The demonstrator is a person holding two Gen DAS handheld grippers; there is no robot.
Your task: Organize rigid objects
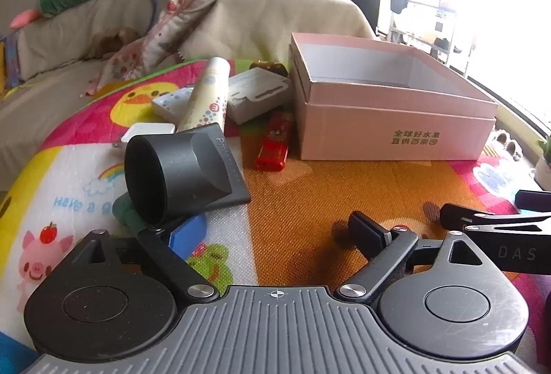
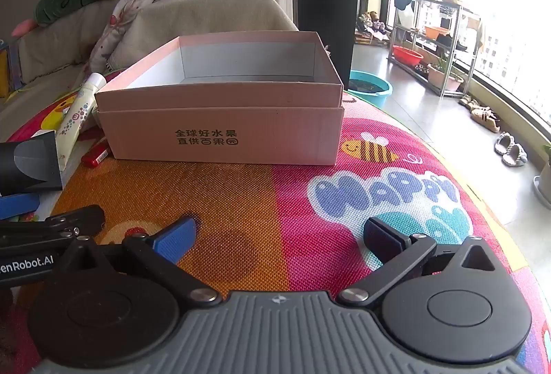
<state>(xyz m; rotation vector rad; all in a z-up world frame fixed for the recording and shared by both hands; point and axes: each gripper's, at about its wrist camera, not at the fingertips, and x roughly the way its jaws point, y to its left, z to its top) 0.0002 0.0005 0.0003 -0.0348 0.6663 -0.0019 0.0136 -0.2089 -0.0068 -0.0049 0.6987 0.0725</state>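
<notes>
Start of sorting: pink box [image 2: 220, 119] sits empty on the play mat [image 2: 310, 188], clutter piled left of it. Left claw [image 1: 275, 229] spread wide, empty, beside the black dryer nozzle [image 1: 182, 174]. Right claw [image 2: 279, 236] spread, empty, facing the box. Next: left swings onto the nozzle, pinches it.

One pink box [image 1: 396, 129] sits right of centre in the left wrist view, with nothing visible inside it. Left of it lies a small pile: one black nozzle [image 1: 182, 174], one cream tube [image 1: 206, 95], one red lighter [image 1: 275, 141], two flat white cases [image 1: 258, 92] and one white plug [image 1: 148, 133]. One brown item [image 1: 268, 67] shows behind the cases, too hidden to name. One patterned mat [image 2: 310, 202] lies under everything. Two grippers are in view.
</notes>
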